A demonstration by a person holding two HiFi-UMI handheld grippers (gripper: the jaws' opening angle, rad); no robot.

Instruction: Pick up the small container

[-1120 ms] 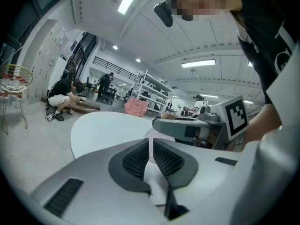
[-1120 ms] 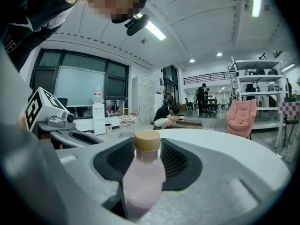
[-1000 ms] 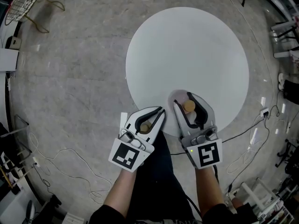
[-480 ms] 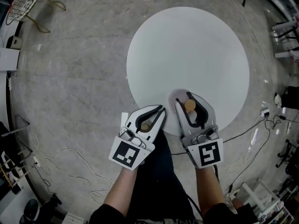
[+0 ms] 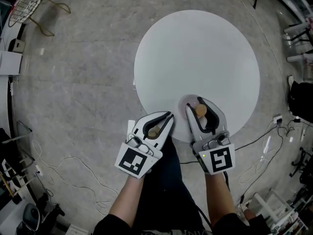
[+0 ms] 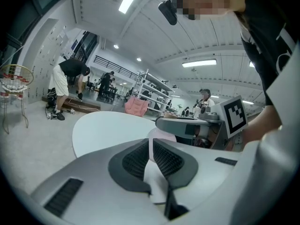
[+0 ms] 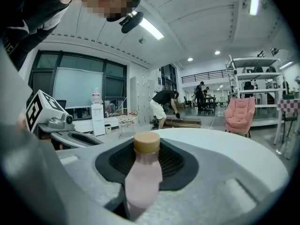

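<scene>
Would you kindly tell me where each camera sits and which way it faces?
Head view: on the person's head, facing steeply down at the round table; shows both forearms, left tool and right tool.
Left gripper view: on the left tool, facing along its jaws over the table; torso at right.
Right gripper view: on the right tool, facing along jaws that have just been closing on the pink bottle; torso upper left.
Shared: each gripper view shows the other tool.
</scene>
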